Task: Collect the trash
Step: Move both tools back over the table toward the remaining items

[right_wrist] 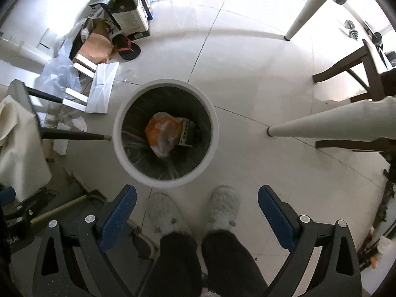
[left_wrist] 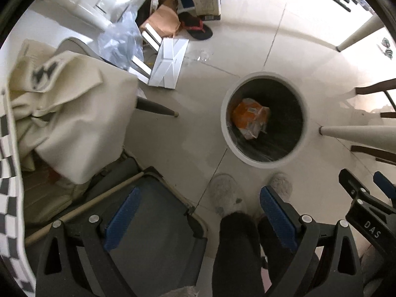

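Both pairs of jaws are seen spread wide and empty, pointed straight down at the floor. The right gripper (right_wrist: 196,212) is placed nearer the trash bin (right_wrist: 118,133), just ahead; the left gripper (left_wrist: 200,212) sits off to its side. An orange wrapper (right_wrist: 162,133) lies inside. Loose paper scraps (right_wrist: 80,123) remain beyond, leftward.

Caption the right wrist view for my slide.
Open right gripper above the white bin holding an orange bag, slippers below.

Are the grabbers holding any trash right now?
No. The left gripper and right gripper are both open and empty. The orange bag lies in the bin.
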`<state>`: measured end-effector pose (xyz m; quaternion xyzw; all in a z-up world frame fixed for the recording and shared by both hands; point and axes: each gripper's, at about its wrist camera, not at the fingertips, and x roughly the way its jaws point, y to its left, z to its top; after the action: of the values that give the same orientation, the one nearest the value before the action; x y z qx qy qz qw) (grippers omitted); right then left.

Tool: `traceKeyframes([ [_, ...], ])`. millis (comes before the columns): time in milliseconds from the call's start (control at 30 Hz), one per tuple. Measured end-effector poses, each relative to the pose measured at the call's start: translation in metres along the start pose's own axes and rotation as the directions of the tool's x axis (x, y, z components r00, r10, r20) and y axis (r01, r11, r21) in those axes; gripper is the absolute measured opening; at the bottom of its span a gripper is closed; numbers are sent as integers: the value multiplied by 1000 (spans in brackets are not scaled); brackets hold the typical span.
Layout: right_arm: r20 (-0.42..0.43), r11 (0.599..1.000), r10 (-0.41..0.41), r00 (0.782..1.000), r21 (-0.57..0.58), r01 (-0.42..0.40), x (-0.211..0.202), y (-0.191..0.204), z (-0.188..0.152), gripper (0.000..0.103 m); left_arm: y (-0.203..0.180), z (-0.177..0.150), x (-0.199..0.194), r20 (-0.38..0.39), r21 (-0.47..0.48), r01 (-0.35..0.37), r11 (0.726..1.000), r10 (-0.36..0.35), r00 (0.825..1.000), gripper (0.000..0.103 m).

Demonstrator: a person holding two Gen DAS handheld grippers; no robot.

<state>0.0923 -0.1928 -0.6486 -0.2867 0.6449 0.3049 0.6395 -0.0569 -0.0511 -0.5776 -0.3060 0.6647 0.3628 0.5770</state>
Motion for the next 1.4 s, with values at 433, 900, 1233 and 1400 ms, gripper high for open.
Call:
traceKeyframes([
  [433, 57, 995, 67, 996, 71, -71, -212, -5, -28, 100, 20, -32, -192, 117, 49, 51, 998, -56, 992, 99],
  [900, 145, 979, 148, 978, 122, -166, -364, -58, 92, 100, -6, 64, -322, 280, -5, 35, 999, -32, 960, 99],
  [1233, 127, 956, -51, 991, 292, 11, -331, -211, 244, 100, -118, 244, -325, 144, -142, 147, 979, -127, 981, 99],
  [1400, 64, 924, -99, 993, 377, 68, -290, -278, 299, 100, -170, 321, -300, 35, -257, 267, 929, -267, 963, 98],
])
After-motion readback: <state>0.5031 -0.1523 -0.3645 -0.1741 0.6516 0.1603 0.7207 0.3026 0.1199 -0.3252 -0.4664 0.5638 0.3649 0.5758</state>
